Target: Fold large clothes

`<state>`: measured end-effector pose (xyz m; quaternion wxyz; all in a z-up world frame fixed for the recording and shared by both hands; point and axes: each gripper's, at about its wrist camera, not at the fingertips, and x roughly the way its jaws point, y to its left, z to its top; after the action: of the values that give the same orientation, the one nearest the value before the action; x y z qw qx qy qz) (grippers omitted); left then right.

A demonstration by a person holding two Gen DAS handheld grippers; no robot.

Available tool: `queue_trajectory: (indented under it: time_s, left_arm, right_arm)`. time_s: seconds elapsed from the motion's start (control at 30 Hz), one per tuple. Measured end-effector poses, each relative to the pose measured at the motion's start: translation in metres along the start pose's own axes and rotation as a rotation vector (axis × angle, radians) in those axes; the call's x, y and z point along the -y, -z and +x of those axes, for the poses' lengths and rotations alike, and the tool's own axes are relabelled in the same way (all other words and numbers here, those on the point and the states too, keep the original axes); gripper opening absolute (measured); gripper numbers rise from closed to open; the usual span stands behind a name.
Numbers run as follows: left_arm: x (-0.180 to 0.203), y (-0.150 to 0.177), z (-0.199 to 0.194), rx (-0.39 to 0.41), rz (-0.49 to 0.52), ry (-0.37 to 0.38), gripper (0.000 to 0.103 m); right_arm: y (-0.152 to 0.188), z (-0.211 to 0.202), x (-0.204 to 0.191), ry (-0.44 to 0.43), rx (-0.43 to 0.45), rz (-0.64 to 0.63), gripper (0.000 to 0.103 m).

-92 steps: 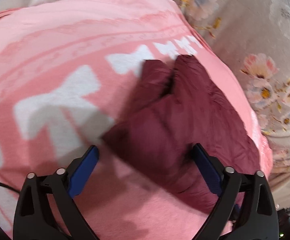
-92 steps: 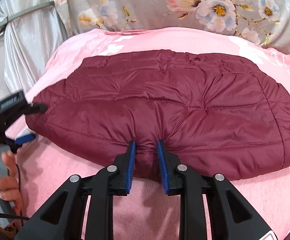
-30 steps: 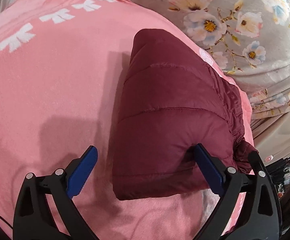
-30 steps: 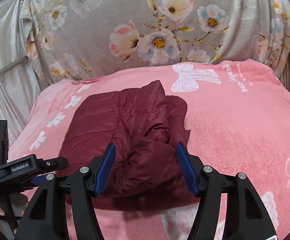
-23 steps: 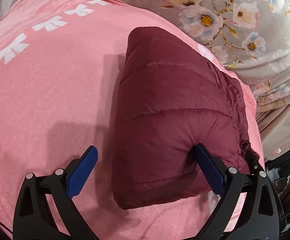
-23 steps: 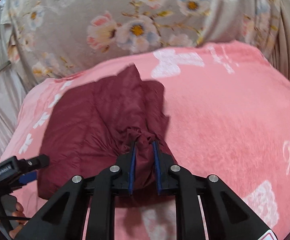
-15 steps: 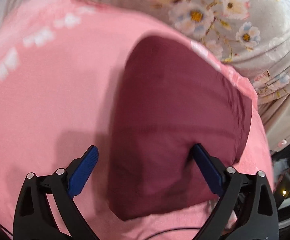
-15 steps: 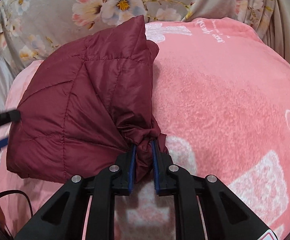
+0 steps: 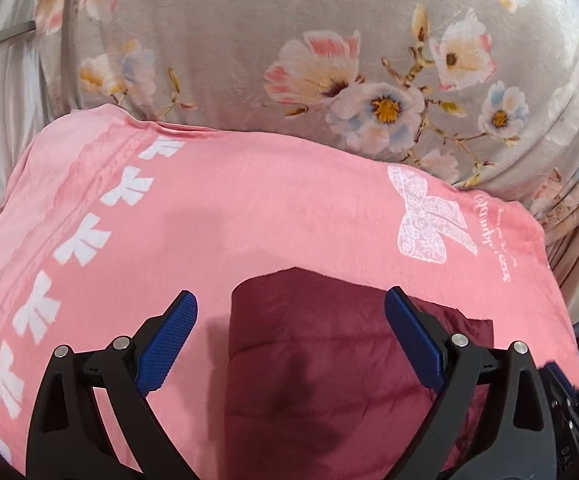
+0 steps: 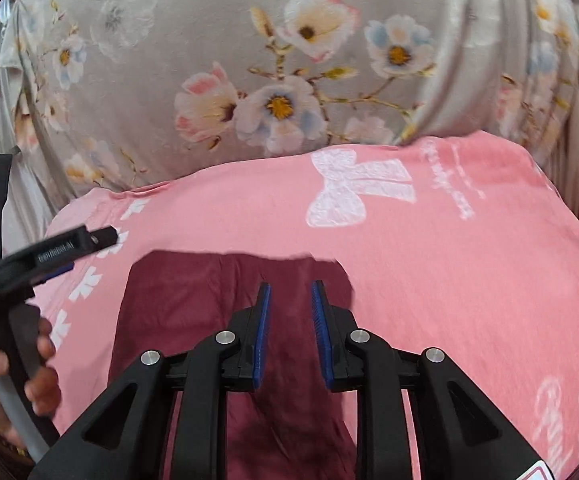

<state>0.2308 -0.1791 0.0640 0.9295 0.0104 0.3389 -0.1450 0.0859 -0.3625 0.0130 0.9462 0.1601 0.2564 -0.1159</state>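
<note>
A: The jacket [image 9: 329, 360] is quilted maroon cloth with a faint sheen; the pink blanket [image 9: 249, 216] is soft, matt fleece with white printed bows.

B: The floral sheet [image 10: 249, 60] is smooth thin cloth. The gripper [image 10: 289, 304] is matt black plastic, with ribbed blue pads [image 10: 263, 320] and shiny metal pins.

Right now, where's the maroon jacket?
The maroon jacket lies folded on the pink blanket, low in both wrist views, below the white bow print.
</note>
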Motion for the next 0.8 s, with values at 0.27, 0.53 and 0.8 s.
queue_trajectory:
  time_s: [0.27, 0.53, 0.8]
  left_arm:
    - [0.02, 0.008, 0.073, -0.104, 0.039, -0.072, 0.092]
    - [0.028, 0.036, 0.118, -0.141, 0.041, -0.075, 0.094]
    - [0.032, 0.052, 0.132, -0.093, 0.054, -0.109, 0.098]
  right_arm:
    - [-0.004, 0.116, -0.015, 0.061, -0.162, -0.055, 0.019]
    - [0.025, 0.145, 0.031, 0.084, -0.18, 0.027, 0.014]
    - [0.036, 0.152, 0.037, 0.077, -0.18, 0.052, 0.015]
